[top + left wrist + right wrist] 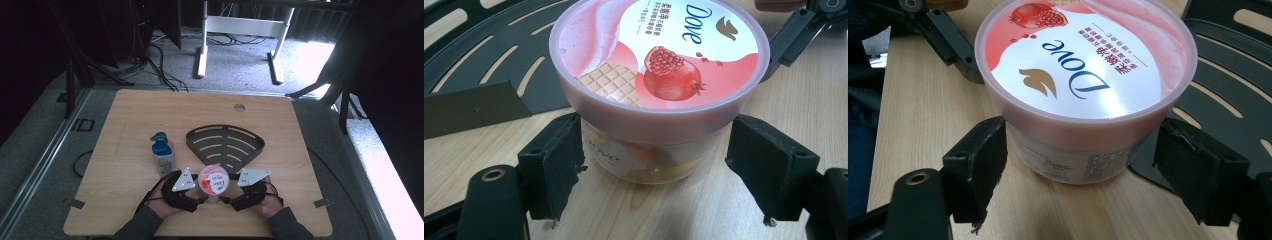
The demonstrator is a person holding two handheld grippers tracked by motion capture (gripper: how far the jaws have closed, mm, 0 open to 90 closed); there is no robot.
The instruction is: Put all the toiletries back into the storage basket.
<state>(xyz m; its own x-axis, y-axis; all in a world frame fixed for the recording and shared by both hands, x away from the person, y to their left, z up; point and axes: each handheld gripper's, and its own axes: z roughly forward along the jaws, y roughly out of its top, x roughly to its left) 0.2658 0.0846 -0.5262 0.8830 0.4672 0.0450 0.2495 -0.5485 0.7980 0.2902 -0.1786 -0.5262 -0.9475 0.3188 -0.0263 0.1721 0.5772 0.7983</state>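
Hands at the near edge of the table (125, 120), one gripper in each, both aimed inward at the pink Dove tub (213, 181) standing upright between them. Left gripper (202, 199) and right gripper (225, 199) almost nose to nose at the foot of the tub.

From the left gripper view: jaws spread apart, left gripper (654, 165) straddling the lower body of the tub (659, 75) beneath the lid's overhang; one pad just touching or nearly so, the other with a visible gap. Not clamped. From the right gripper view: same picture mirrored, right gripper (1080, 170) with jaws wide, tub (1083, 80) seated between them, neither pad pressing the wall.

Step in hand, by judgement: bracketing the tub ahead of a grasp, not yet a hold. Next move likely calls for closing one pair of jaws squarely on the wall below the lid, gently, since a thin plastic wall may flex, and keeping the tub level.

Just behind the tub, black slotted corner rack (225, 142), its near edge close to the tub. Farther left, blue-capped bottle (162, 152) standing upright, apart from both grippers.
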